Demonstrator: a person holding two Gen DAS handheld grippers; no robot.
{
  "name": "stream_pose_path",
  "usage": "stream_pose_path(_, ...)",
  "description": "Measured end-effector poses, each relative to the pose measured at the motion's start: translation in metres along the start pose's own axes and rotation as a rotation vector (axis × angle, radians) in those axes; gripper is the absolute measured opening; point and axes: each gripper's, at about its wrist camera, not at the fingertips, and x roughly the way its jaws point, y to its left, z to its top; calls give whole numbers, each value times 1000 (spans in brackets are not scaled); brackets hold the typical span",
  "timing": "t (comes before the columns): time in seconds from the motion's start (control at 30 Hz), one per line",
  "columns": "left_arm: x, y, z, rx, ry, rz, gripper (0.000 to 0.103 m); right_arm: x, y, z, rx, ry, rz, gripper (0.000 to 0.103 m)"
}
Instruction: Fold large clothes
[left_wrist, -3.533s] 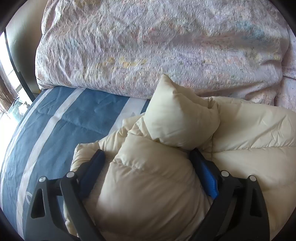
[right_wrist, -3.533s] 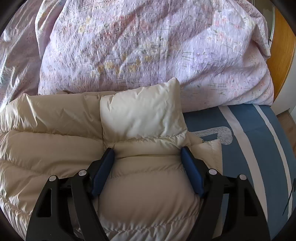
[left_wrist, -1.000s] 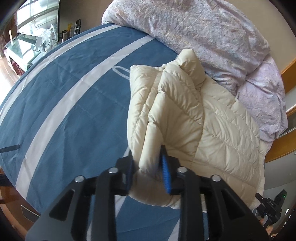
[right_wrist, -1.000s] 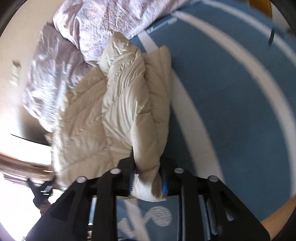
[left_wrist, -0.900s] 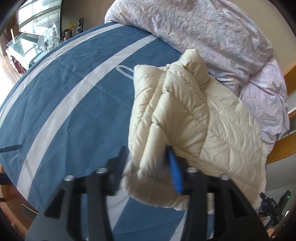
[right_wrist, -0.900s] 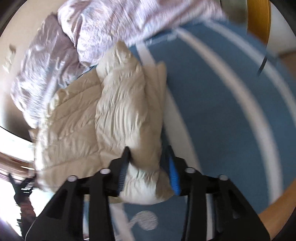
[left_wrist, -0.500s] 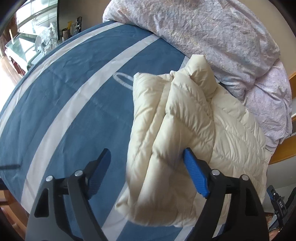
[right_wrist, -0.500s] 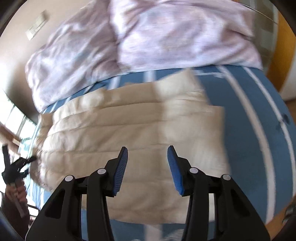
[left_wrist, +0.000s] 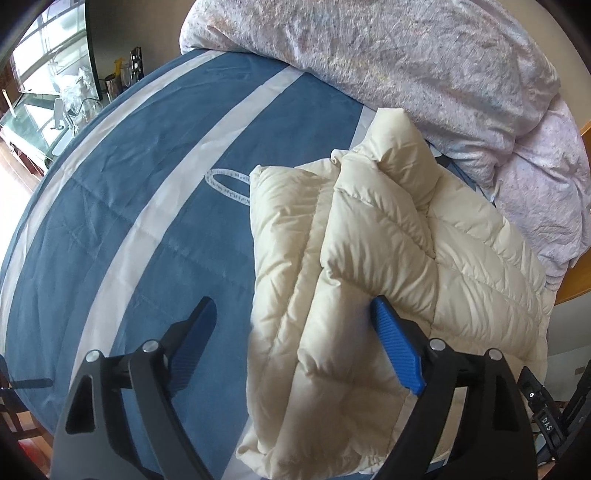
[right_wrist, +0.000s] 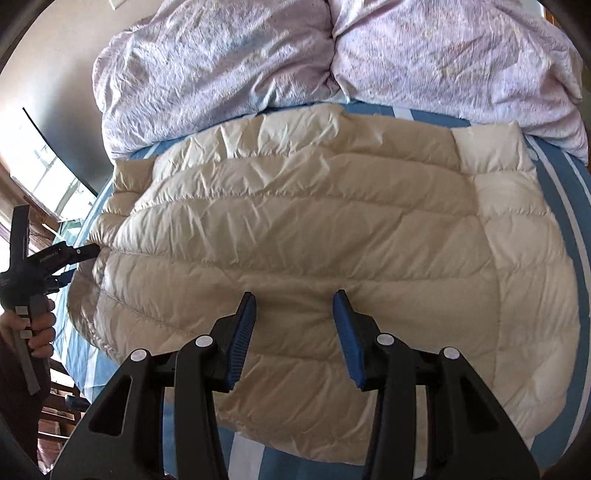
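Observation:
A cream puffer jacket lies folded lengthwise on the blue striped bed sheet. My left gripper hangs over the jacket's near end, its jaws opening wide. The jacket's left fold lies between them, with the left pad over bare sheet. In the right wrist view the jacket lies broadside, collar end to the right. My right gripper hovers low over its near middle, part open, with only the jacket's flat surface under the gap. A hand holds the left gripper at the jacket's left end.
A crumpled lilac duvet is heaped along the far side of the bed, touching the jacket. A wooden bed frame shows at the right. A glass-topped table with bottles stands beyond the bed's left edge.
Both grippers were shut on the jacket's near edge and have let go. The left jaws spread wide. The right gripper swung round and now faces the jacket's long side.

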Motion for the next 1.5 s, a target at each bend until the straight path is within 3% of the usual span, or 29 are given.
stream_pose_path(0.37, 14, 6, 5, -29, 29, -31, 88, 15, 1, -2, -1, 35, -11, 46)
stream_pose_path(0.57, 24, 15, 12, -67, 90, -103, 89, 19, 0, -3, 5, 44, -4, 46)
stream_pose_path(0.77, 30, 1, 10, -39, 102, -133, 89, 22, -1, -2, 13, 53, 9, 46)
stream_pose_path(0.93, 30, -12, 5, -16, 99, -139, 71, 23, -1, -4, 10, 53, 8, 46)
stream_pose_path(1.1, 16, -24, 4, 10, 62, -151, 30, 24, -1, -7, 9, 52, 10, 46)
stream_pose_path(1.17, 7, -28, 5, 14, 43, -155, 23, 25, -2, -7, 8, 53, 11, 46)
stream_pose_path(1.5, -51, -62, 12, 24, -56, -221, 16, 27, -5, -8, 8, 51, 18, 46)
